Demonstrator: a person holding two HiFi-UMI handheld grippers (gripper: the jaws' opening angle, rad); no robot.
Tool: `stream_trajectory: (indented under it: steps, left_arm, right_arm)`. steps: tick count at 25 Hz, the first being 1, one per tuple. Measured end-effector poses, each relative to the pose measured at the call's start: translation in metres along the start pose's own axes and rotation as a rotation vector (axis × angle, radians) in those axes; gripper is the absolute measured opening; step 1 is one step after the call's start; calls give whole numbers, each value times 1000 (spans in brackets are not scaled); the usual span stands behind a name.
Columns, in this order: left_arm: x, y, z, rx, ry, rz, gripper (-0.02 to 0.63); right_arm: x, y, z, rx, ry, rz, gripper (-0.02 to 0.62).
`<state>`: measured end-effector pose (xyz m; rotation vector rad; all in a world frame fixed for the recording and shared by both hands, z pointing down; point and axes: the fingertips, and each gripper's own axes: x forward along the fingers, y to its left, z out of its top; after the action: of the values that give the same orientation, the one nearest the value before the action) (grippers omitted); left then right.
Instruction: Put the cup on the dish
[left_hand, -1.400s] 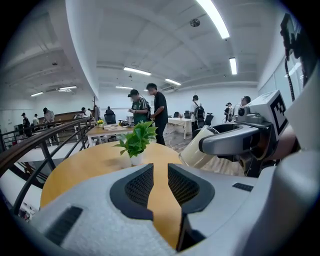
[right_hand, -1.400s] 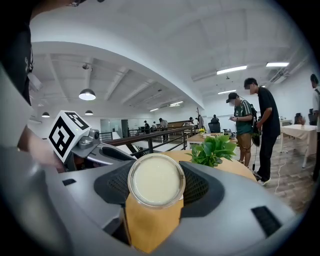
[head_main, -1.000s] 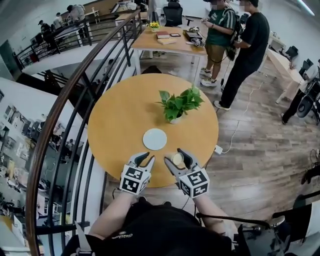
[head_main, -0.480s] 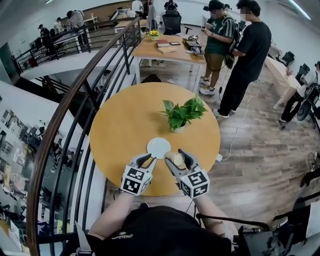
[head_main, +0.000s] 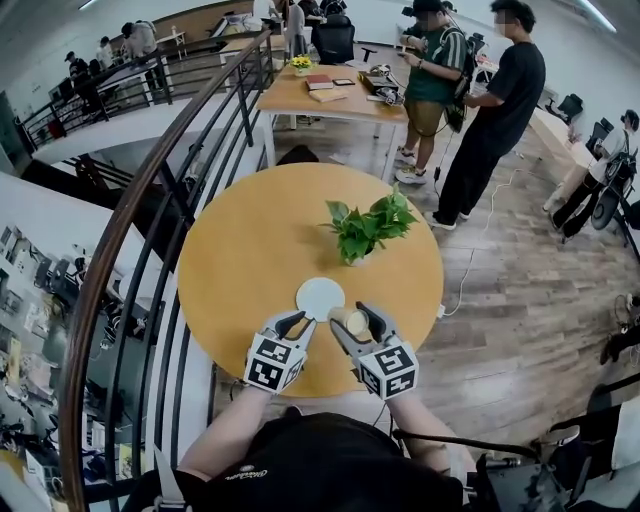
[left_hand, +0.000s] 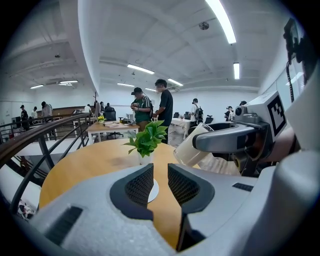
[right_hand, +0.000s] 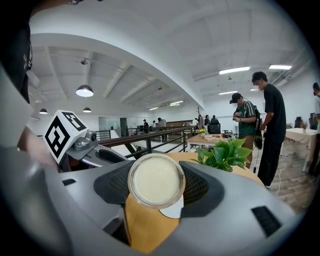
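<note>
A cream-coloured cup (head_main: 353, 321) (right_hand: 156, 181) (left_hand: 196, 146) is clamped between the jaws of my right gripper (head_main: 357, 322) (right_hand: 156, 184), tilted with its base toward the camera, lifted above the round wooden table (head_main: 250, 250). The white dish (head_main: 320, 296) (right_hand: 173, 210) (left_hand: 154, 190) lies flat on the table just ahead and left of the cup. My left gripper (head_main: 291, 326) (left_hand: 160, 183) hovers near the table's front edge beside the right one, its jaws a narrow gap apart and holding nothing.
A potted green plant (head_main: 366, 226) (left_hand: 146, 141) (right_hand: 224, 154) stands on the table beyond the dish. A dark metal railing (head_main: 150, 200) curves along the left over a drop. Two people (head_main: 480, 110) stand by a wooden desk (head_main: 325, 95) behind.
Both grippers have edged forward toward the dish, the cup carried along in the right one. The dish and plant have stayed in place on the table.
</note>
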<state>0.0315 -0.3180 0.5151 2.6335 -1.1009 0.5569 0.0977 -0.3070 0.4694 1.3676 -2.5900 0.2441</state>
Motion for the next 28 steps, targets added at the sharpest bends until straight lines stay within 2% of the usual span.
stream_trajectory:
  steps: [6,11,16,24,28]
  left_arm:
    - [10,4,-13,-24,30,-27,97]
    - [18,4,-36,-59,87,-53,97]
    - [28,0,-76,-96,172,-82,97]
    - [68,12,-120,-133,238,-112,97]
    - [75,18,-131,-141,256,-109,97]
  right_arm:
    - [6,-4,-17,29,47,-18,262]
    - [16,-7,-38,63,106,-24,262]
    - [25,-3,-74,99,178,-15,262]
    - [54,-14,-134,135,264,-11,262]
    - [61,-17,-148,145,285,-10,262]
